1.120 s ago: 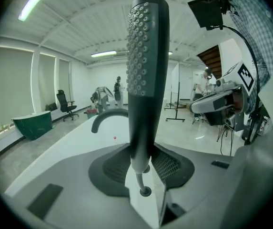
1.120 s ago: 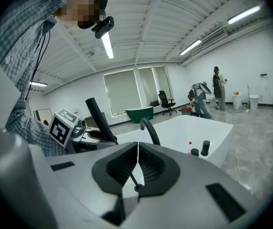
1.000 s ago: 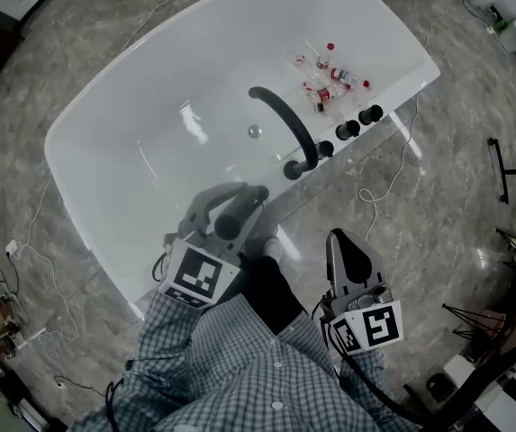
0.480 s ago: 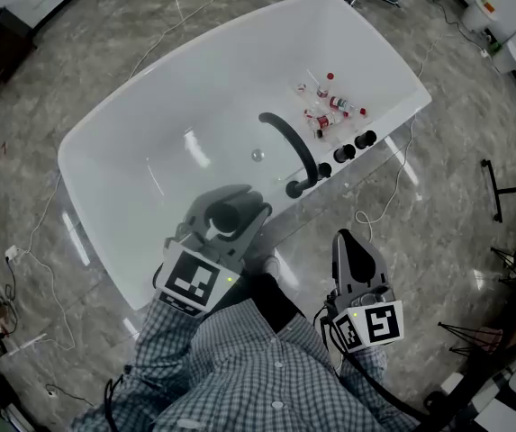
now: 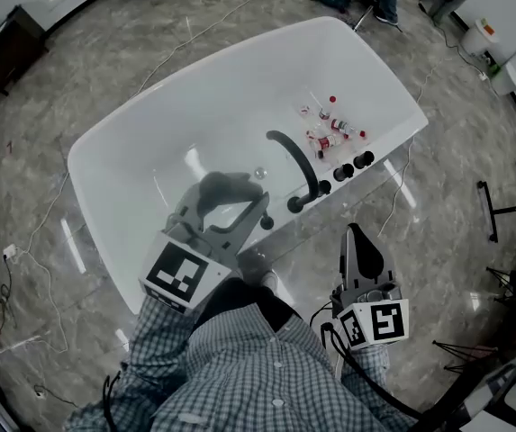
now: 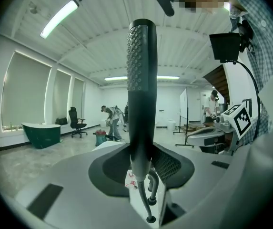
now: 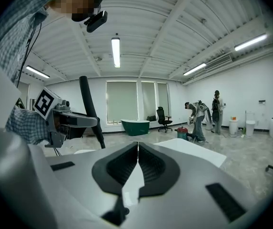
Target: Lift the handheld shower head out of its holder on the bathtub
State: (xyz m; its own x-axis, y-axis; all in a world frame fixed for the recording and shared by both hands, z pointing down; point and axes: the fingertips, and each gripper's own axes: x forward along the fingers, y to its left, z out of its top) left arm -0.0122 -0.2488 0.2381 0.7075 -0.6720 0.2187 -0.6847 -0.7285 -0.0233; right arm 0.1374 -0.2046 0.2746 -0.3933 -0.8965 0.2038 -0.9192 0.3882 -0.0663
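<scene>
Shower head (image 6: 139,80): clamped upright at handle in left tool (image 6: 140,162), up over bathtub (image 5: 176,115) rim, clear of holder. Rigid, prob. light, smooth finish, likely slippery; best hold mid-handle, below nozzle face. Trailing hose (image 6: 144,201) likely to tug. Right tool (image 7: 137,162) pinched closed, nothing in it.

A black curved faucet spout (image 5: 299,158) and black round knobs (image 5: 363,160) crowd the near rim of the white bathtub (image 5: 140,133), whose left basin lies open.
</scene>
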